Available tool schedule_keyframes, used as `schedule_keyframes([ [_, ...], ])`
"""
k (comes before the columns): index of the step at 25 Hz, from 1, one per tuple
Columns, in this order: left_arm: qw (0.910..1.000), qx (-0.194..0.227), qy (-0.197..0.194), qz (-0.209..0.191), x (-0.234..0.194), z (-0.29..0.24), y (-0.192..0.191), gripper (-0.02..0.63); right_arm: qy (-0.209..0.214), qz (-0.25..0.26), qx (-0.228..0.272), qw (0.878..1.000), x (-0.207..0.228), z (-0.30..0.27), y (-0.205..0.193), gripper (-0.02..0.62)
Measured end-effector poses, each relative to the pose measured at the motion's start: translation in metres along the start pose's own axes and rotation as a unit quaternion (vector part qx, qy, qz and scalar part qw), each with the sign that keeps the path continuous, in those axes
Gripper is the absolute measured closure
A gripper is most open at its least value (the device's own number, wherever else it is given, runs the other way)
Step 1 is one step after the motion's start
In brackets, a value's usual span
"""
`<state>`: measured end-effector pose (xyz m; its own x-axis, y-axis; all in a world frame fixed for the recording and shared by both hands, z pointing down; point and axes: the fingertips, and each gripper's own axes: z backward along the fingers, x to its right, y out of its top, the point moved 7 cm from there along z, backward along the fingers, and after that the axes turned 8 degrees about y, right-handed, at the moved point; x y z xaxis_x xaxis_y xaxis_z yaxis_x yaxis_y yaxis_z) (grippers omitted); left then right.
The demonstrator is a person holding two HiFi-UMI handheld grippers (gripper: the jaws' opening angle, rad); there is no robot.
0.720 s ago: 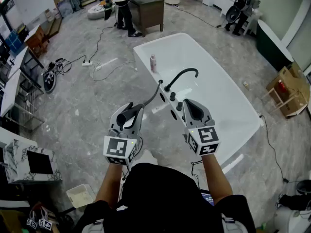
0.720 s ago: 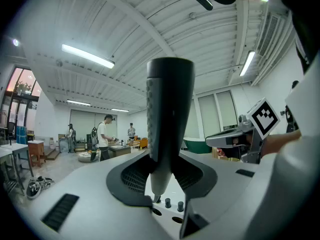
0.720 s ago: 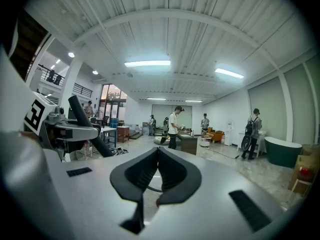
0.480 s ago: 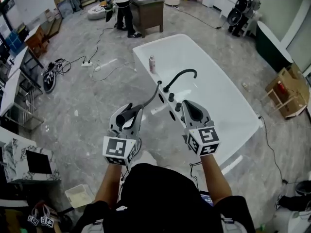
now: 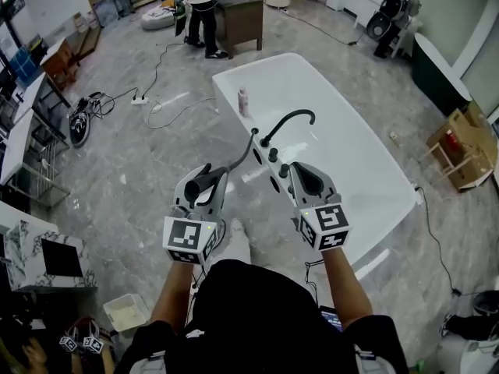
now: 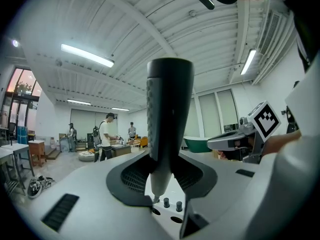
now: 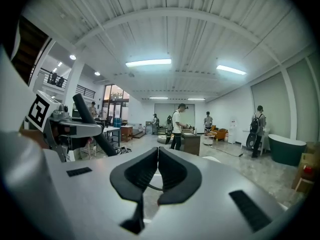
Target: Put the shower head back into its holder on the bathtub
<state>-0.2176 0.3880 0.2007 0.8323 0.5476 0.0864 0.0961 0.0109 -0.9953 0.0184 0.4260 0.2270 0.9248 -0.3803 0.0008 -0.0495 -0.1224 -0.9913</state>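
Note:
The black shower head (image 5: 200, 185) stands between the jaws of my left gripper (image 5: 207, 182), which is shut on its handle. Its dark hose (image 5: 244, 157) runs up to the rim of the white bathtub (image 5: 231, 85). In the left gripper view the shower head (image 6: 169, 109) rises upright out of the left gripper (image 6: 162, 180). On the tub rim sit a curved black spout (image 5: 290, 120), round knobs (image 5: 274, 156) and dark oval openings (image 5: 278, 184). My right gripper (image 5: 300, 173) hovers over that rim, shut with nothing in it; its pads (image 7: 170, 170) meet in the right gripper view.
A pink bottle (image 5: 242, 100) stands on the tub's far rim. A power strip and cables (image 5: 141, 101) lie on the floor to the left. People stand at a wooden cabinet (image 5: 235, 15) beyond the tub. A cardboard box (image 5: 468, 142) is at the right.
Both grippers stay in nearly the same place, with the shower head still in the left one. The head view has drifted slightly.

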Motion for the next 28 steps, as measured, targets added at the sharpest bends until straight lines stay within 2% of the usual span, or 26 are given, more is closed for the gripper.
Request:
schedule_keyframes([
  [11,0.9999,0.001,-0.015,0.006,-0.002,-0.051,0.005,0.462,0.008,0.009,-0.013,1.000,0.032,-0.030,-0.001,0.572],
  [19,0.9998,0.004,-0.011,0.017,-0.020,-0.107,0.007,0.462,0.015,0.013,-0.027,0.999,0.065,-0.080,-0.002,0.572],
  [28,0.9995,0.007,-0.020,0.022,-0.052,-0.176,0.016,0.462,0.016,0.012,-0.035,0.999,0.097,-0.145,0.017,0.572],
])
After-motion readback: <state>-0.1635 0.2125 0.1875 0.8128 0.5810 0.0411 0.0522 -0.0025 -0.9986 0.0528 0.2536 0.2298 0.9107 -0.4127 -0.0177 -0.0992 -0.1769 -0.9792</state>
